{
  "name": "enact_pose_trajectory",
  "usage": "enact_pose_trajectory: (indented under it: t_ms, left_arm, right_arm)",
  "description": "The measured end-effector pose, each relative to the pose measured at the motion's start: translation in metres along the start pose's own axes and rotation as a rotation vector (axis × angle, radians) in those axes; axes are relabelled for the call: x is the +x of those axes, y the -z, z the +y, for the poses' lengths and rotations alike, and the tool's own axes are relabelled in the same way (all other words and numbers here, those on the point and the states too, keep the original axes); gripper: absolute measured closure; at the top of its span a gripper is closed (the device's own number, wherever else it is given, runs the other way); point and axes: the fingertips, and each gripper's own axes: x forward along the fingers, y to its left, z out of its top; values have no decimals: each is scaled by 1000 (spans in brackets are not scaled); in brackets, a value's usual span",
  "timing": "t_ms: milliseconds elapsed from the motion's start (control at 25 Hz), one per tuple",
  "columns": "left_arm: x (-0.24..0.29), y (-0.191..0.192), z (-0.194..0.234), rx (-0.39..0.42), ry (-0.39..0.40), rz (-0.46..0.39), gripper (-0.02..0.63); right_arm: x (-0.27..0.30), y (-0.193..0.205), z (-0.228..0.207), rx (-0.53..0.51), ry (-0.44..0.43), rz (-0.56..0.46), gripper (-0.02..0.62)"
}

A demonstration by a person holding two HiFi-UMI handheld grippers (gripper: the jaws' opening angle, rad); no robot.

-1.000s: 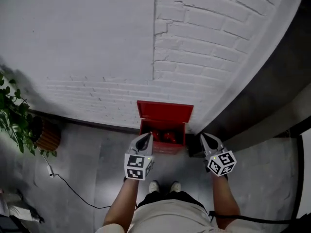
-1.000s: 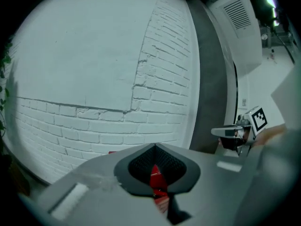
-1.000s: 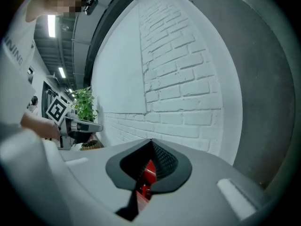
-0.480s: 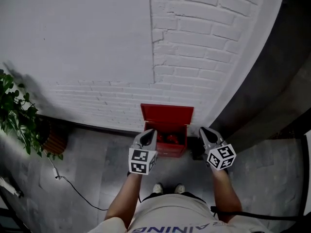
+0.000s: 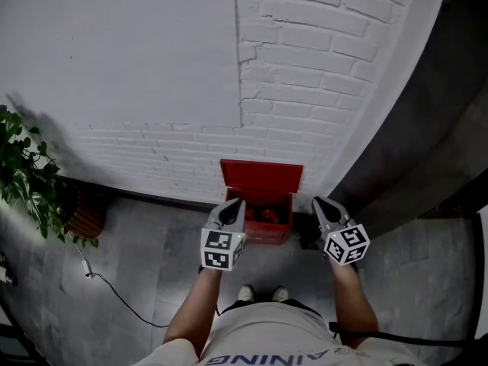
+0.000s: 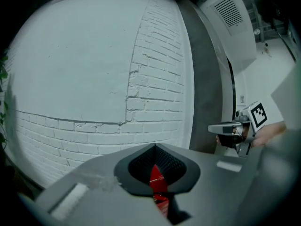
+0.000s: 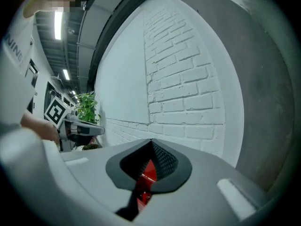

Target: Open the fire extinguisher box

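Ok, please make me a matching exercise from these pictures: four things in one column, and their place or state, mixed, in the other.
1 red box
2 plant
3 cable
4 right gripper

a jaws shut, nothing held
b at the far left, by the wall
c lid raised
d thin, trailing across the floor

Pairs: 1-c, 2-b, 3-d, 4-a

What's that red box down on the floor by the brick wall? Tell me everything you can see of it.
The red box is a small squarish case, metal by its look, on the grey floor at the foot of the white brick wall. Its lid is up, leaning back toward the wall. Red shapes show inside, too small to name. The left gripper and right gripper hover near it; neither seems to touch it.
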Motion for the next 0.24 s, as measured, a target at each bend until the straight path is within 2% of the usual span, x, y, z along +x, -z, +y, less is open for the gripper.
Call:
enact_pose_trajectory:
  t_ms: [240]
  left_arm:
    - [-3, -5, -2, 1, -8, -8, 603]
  right_arm:
    - [-4, -1, -1, -5, 0, -4, 589]
